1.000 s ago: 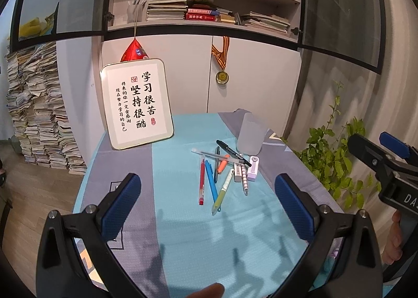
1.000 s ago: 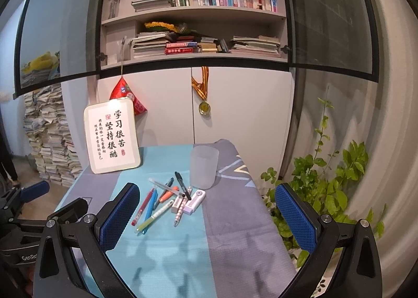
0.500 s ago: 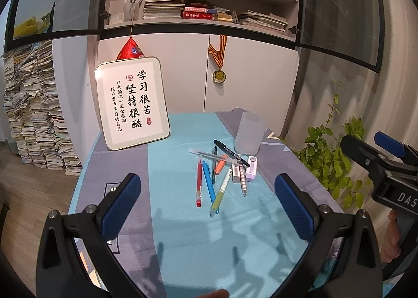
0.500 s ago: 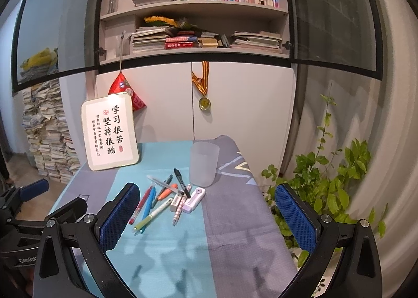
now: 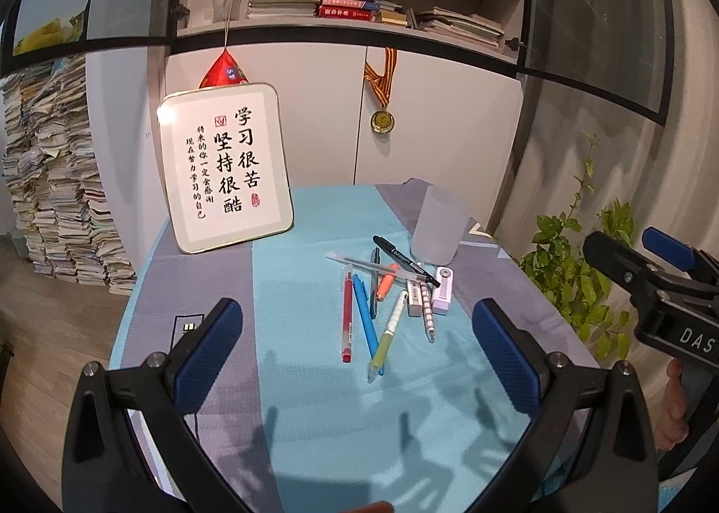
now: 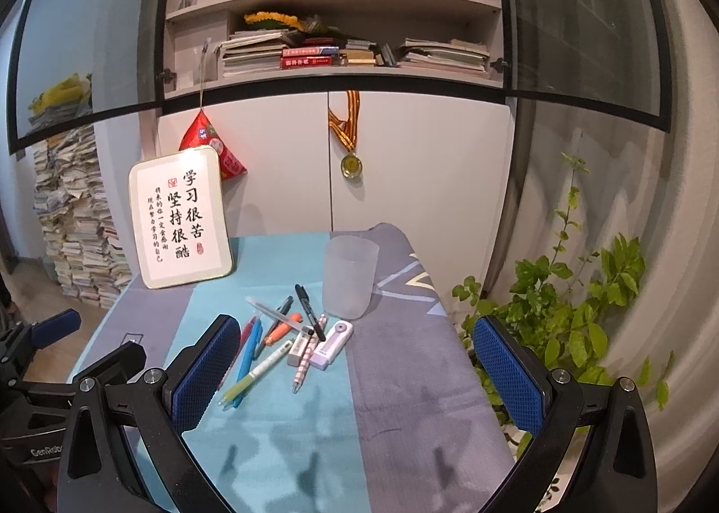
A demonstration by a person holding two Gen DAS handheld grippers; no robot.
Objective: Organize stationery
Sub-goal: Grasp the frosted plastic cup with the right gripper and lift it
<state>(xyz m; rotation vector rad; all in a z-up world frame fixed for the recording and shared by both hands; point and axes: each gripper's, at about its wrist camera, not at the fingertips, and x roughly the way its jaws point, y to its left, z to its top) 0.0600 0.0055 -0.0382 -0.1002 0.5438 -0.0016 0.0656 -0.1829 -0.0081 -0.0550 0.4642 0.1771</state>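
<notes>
On the tabletop (image 5: 215,301) pens (image 5: 359,315) lie in a loose pile just beside the frosted cup (image 5: 438,225); left tool (image 5: 357,346) and right tool (image 6: 355,371) both hang released above the near edge, holding nothing; best to pick an outlying pen such as the red one (image 5: 346,319), gripping mid-barrel; compared with a second ago, both views sit slightly closer to the pile.
</notes>
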